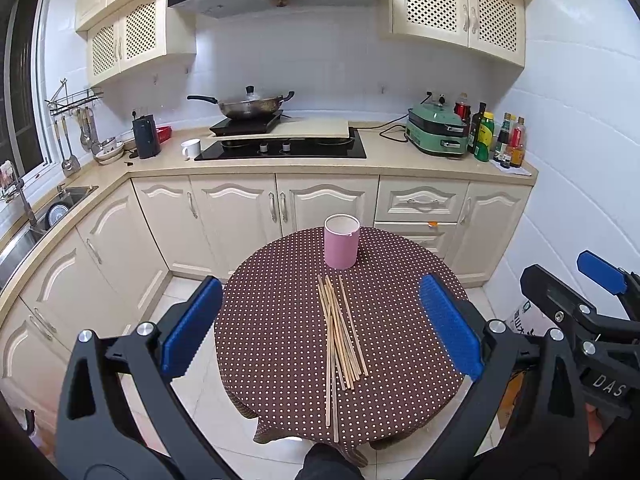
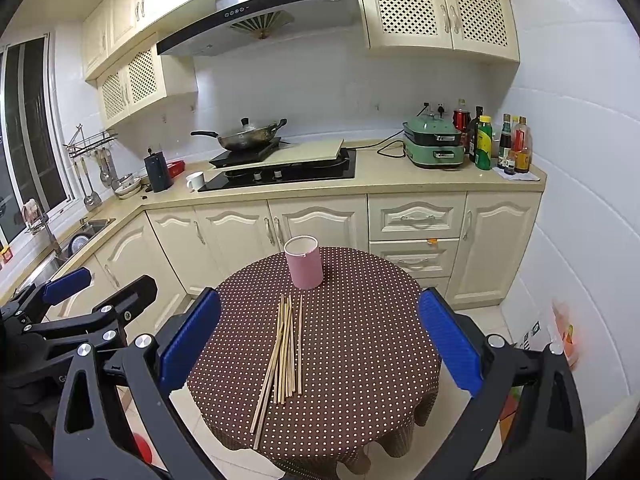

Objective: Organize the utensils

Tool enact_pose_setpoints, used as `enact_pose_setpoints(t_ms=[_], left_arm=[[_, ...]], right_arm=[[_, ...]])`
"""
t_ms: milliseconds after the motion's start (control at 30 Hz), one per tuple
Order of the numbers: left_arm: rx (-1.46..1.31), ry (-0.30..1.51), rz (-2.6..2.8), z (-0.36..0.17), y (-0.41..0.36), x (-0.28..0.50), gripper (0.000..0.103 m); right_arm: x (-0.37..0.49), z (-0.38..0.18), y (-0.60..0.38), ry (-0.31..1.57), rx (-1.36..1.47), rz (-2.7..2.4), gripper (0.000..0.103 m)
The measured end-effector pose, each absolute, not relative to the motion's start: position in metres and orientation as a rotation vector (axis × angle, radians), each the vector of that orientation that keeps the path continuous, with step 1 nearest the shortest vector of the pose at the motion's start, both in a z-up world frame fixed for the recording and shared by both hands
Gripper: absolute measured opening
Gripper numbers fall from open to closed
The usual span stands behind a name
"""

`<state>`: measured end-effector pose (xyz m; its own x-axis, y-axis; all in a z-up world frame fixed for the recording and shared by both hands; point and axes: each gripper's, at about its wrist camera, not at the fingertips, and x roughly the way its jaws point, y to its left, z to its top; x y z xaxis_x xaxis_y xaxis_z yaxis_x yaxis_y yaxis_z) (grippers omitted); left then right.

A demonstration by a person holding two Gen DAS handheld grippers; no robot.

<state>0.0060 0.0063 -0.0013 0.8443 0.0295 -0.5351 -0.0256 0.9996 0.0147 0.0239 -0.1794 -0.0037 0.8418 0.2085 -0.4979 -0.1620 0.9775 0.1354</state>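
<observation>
A loose bundle of wooden chopsticks (image 1: pixel 340 336) lies on a round table (image 1: pixel 400 320) draped in a brown polka-dot cloth, a short way in front of a pink cup (image 1: pixel 341 241) that stands upright and empty near the table's far edge. The sticks fan slightly, their long axis running from the cup back toward the person, with two sticks reaching nearly to the near edge.

Both grippers hover above the table's near side with jaws spread wide and nothing between the blue pads. The left gripper (image 1: pixel 320 332) frames the bundle almost dead centre, so the sticks run lengthwise through its opening rather than across it. The right gripper (image 2: pixel 320 340) sees the bundle (image 2: pixel 286 354) a little left of its midline, with the cup (image 2: pixel 303 262) beyond. In the left view the right gripper (image 1: pixel 576 292) sits off to the right of the table.

Neither gripper appears clearly nearer; the left looks better lined up. With the jaws closing sideways across the sticks' length, a straight descent onto the bundle seems the likely next step, and the thin sticks lying flat on cloth may prove hard to pinch.
</observation>
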Motion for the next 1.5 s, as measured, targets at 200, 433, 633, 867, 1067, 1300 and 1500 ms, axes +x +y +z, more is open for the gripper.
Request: enact_pose_setpoints(t_ms=[200,433,633,867,1067,1300,1500], left_arm=[[0.008,0.568,0.028,-0.001,0.004,0.006,0.097],[0.006,0.573,0.033,-0.003,0.003,0.007,0.097],[0.004,0.584,0.038,-0.006,0.004,0.009,0.097],[-0.004,0.613,0.041,-0.015,0.007,0.014,0.097],[-0.01,0.652,0.047,-0.023,0.01,0.023,0.097],[-0.016,0.722,0.066,-0.036,0.015,0.038,0.097],[-0.03,0.791,0.076,-0.051,0.02,0.054,0.097]], right_arm=[[0.027,-0.003,-0.183,0.543,0.093,0.199,0.095],[0.028,-0.005,-0.184,0.551,0.098,0.203,0.095],[0.032,-0.008,-0.184,0.563,0.096,0.209,0.095],[0.04,-0.016,-0.183,0.592,0.097,0.208,0.095],[0.05,-0.023,-0.182,0.634,0.098,0.209,0.095],[0.067,-0.039,-0.179,0.705,0.11,0.216,0.095],[0.081,-0.054,-0.173,0.768,0.122,0.228,0.095]])
